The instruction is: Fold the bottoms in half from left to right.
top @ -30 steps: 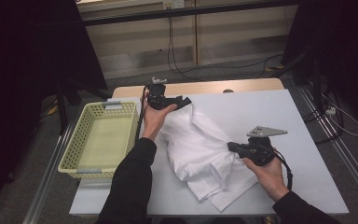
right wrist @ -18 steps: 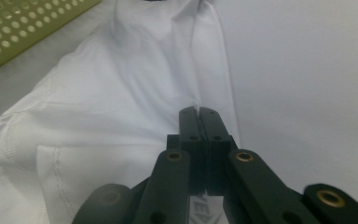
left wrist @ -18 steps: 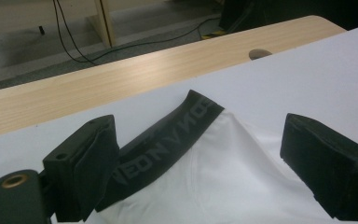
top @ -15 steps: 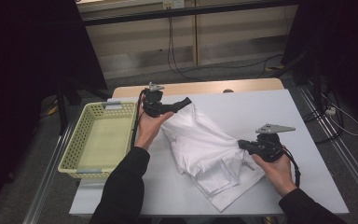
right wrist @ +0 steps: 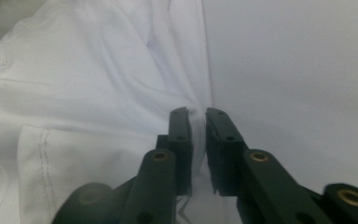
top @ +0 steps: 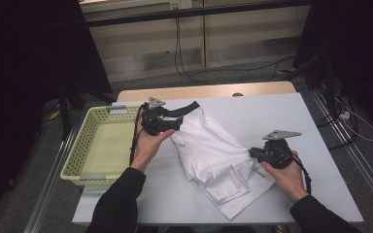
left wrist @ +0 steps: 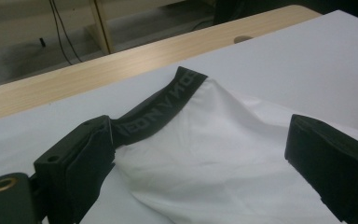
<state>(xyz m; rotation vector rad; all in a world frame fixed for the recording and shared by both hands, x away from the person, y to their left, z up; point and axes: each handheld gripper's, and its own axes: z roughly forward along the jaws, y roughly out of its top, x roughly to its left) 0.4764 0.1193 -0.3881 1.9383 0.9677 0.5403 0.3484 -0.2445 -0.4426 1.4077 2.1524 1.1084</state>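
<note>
Your right gripper (right wrist: 197, 116) is clamped on a pinch of white fabric at the near-right edge of the white shorts (top: 218, 158); your left gripper (left wrist: 200, 158) stands with its jaws wide apart, the black waistband (left wrist: 161, 109) lying just ahead and brushing the left jaw, not pinched. From your right gripper the garment runs away up and to the left, its long axis slanting across the table (top: 281, 111) toward your left gripper (top: 167, 121); the waistband end is the far one, so your left hand (top: 145, 145) is much nearer it. Beyond your left gripper, to its outer side, sits the yellow basket (top: 75, 145), well apart from the cloth.
</note>
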